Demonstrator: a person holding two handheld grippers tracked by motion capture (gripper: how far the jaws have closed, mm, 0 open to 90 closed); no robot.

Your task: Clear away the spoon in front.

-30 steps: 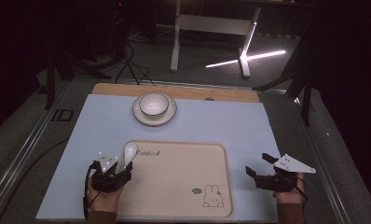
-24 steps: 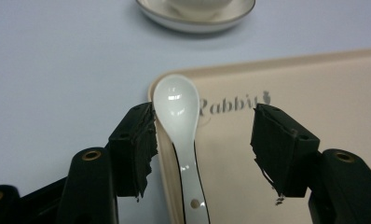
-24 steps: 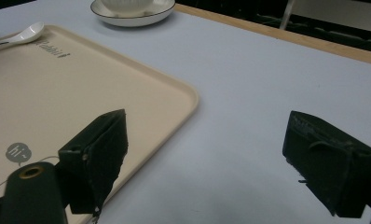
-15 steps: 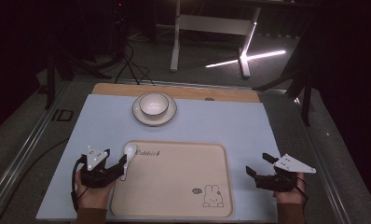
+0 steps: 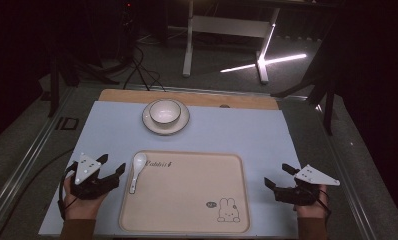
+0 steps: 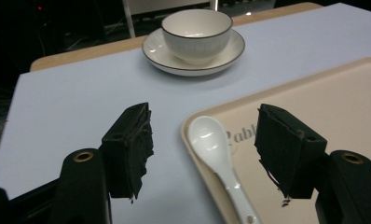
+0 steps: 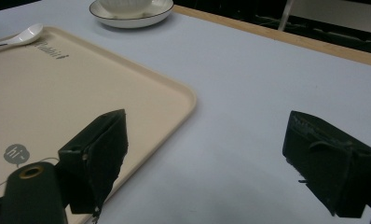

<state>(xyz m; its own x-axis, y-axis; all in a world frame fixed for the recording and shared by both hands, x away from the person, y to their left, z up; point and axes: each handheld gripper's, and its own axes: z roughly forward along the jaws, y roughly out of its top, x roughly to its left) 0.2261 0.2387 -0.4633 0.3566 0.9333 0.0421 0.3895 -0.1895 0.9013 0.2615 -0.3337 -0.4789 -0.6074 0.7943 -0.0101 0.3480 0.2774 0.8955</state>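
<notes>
- The left gripper (image 5: pixel 112 167) is sitting at 8 o'clock on the blue mat (image 5: pixel 107 135), jaws spread wide and gripping nothing.
- The white spoon (image 5: pixel 136 170) is lying along the beige tray (image 5: pixel 187 225)'s left rim, just beside that gripper.
- The right gripper (image 5: pixel 277 177) is resting at 4 o'clock, gaping wide, empty.
- A bowl (image 5: pixel 165 111) is sitting on its saucer (image 5: pixel 149 124) at 12 o'clock.

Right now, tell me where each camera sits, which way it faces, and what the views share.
High view: fixed above the person's side, looking forward and down at the blue mat; both forearms, the left gripper and right gripper show.
Left gripper view: rides the left gripper, facing the spoon and bowl; its open jaws show.
Right gripper view: rides the right gripper, facing mat and tray; open jaws show.
Shared: tray, spoon, saucer appear in all three.
</notes>
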